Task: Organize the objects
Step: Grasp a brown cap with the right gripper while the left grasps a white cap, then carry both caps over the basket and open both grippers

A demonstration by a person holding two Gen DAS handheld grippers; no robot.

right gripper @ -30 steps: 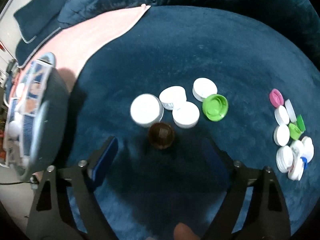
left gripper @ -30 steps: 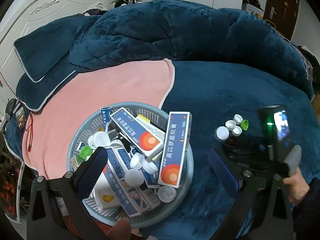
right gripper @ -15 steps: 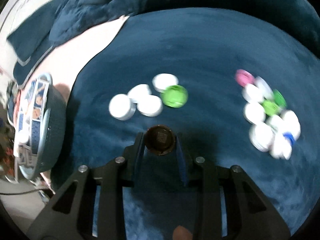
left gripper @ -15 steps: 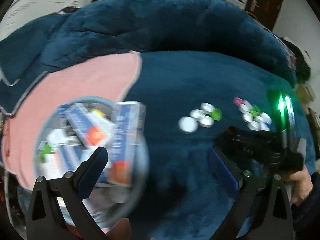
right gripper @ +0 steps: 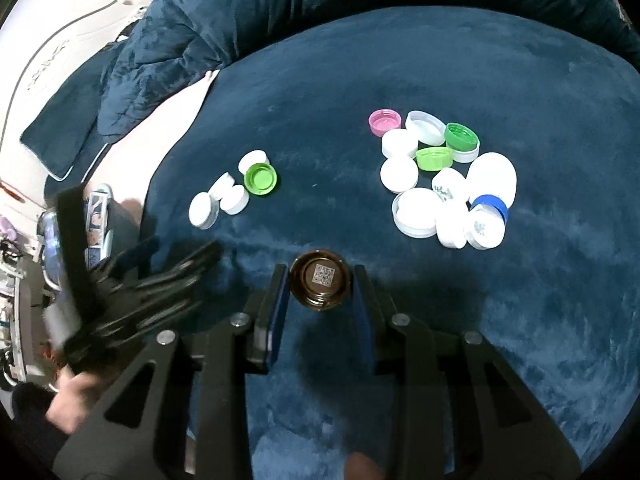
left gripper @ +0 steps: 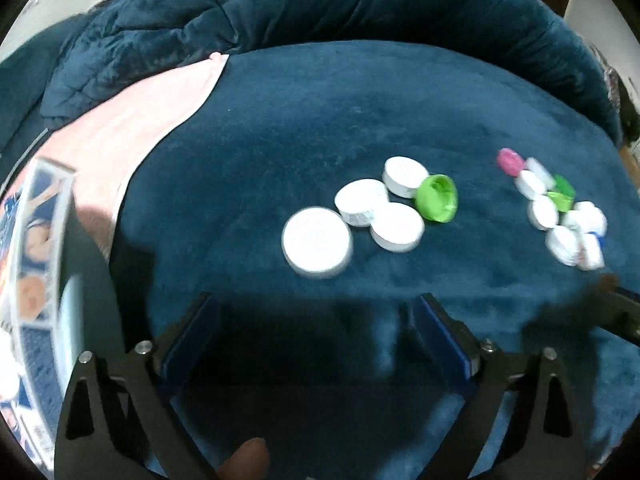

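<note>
My right gripper [right gripper: 320, 286] is shut on a brown cap [right gripper: 321, 280] with a QR code inside, held just above the blue blanket. A small group of white caps with one green cap [right gripper: 260, 178] lies to its upper left, and it also shows in the left wrist view [left gripper: 436, 197]. A larger pile of white, green, pink and blue caps [right gripper: 444, 184] lies to the upper right. My left gripper [left gripper: 316, 332] is open and empty, just in front of the largest white cap [left gripper: 317, 239]. It appears blurred at the left of the right wrist view [right gripper: 160, 276].
A grey basket [left gripper: 68, 280] with medicine boxes stands at the left edge on a pink towel [left gripper: 132, 120]. A rumpled blue duvet [left gripper: 280, 4] is heaped behind. The second cap pile [left gripper: 560, 212] lies at the right.
My right gripper has closed on the brown cap and carried it right, toward the larger pile. My left gripper has swung right from the basket to the small cap group.
</note>
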